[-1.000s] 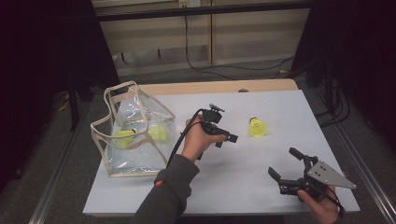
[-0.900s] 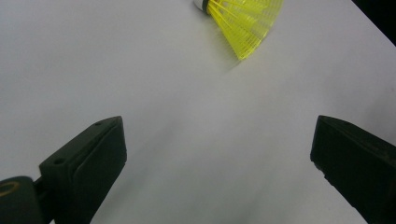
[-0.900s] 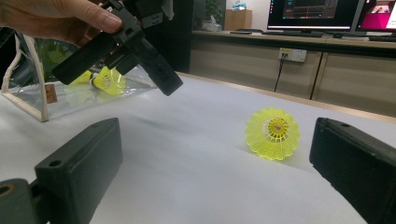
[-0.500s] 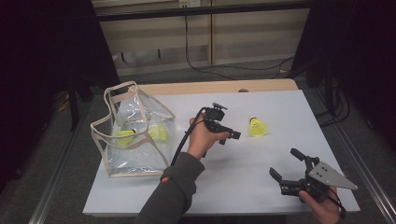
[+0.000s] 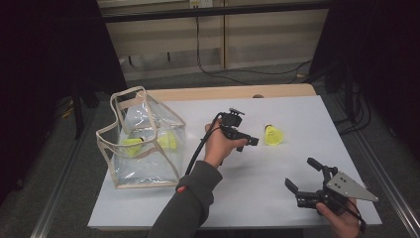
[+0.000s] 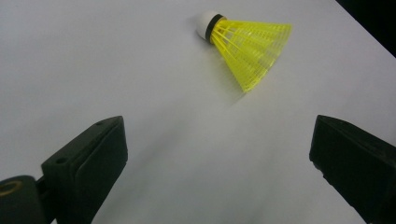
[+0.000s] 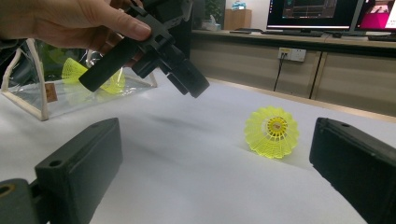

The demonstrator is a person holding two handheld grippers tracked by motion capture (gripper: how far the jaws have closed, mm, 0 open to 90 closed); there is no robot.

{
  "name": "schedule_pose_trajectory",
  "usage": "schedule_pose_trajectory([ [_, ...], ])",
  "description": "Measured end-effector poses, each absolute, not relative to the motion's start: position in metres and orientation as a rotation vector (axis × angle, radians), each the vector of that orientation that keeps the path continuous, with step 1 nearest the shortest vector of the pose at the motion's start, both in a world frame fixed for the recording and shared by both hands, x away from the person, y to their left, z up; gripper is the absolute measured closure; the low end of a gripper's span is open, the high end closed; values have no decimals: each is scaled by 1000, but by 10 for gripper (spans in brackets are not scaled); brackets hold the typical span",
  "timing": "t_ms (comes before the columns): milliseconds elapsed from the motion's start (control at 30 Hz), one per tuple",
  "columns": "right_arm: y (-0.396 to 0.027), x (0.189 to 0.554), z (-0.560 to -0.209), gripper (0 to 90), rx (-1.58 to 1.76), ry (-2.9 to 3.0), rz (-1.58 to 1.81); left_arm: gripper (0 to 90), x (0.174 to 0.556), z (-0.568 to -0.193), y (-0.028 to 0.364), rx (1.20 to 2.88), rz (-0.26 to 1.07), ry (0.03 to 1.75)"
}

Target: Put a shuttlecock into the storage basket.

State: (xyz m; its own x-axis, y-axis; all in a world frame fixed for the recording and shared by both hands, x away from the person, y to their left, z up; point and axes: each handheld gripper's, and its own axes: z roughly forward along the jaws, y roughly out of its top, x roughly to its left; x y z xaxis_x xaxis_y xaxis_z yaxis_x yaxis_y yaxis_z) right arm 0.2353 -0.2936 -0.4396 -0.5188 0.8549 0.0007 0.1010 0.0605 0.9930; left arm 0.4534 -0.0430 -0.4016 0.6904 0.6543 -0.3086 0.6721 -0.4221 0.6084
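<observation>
A yellow shuttlecock (image 5: 273,135) with a white cork lies on its side on the white table (image 5: 247,198), right of centre. My left gripper (image 5: 247,134) hovers just left of it, its jaws wide open and aimed at it. In the left gripper view the shuttlecock (image 6: 247,46) lies ahead of the open, empty left gripper (image 6: 219,154). My right gripper (image 5: 302,173) is held open near the front right edge. In its own view the right gripper (image 7: 215,158) faces the shuttlecock's skirt (image 7: 272,132), with the left gripper (image 7: 159,56) above and to the left.
A clear plastic bag (image 5: 141,144) with beige trim stands open at the table's left, two yellow shuttlecocks (image 5: 131,146) inside it. The bag (image 7: 42,93) also appears behind the left hand. Wooden cabinets and cables run along the far side.
My left gripper has moved a little to the right, closer to the loose shuttlecock. The right gripper has barely shifted.
</observation>
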Motion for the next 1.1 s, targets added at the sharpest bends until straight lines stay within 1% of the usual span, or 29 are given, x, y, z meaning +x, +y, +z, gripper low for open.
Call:
schedule_pose_trajectory([
  [367, -294, 235, -439, 23, 963, 1702, 1521, 55, 456, -407, -50, 2157, -22, 1012],
  [433, -294, 235, -439, 23, 961, 1708, 1519, 56, 456, -408, -52, 2159, -1, 1008],
  [1100, -293, 237, -439, 23, 956, 1709, 1522, 74, 461, -423, -66, 2136, 47, 1003],
])
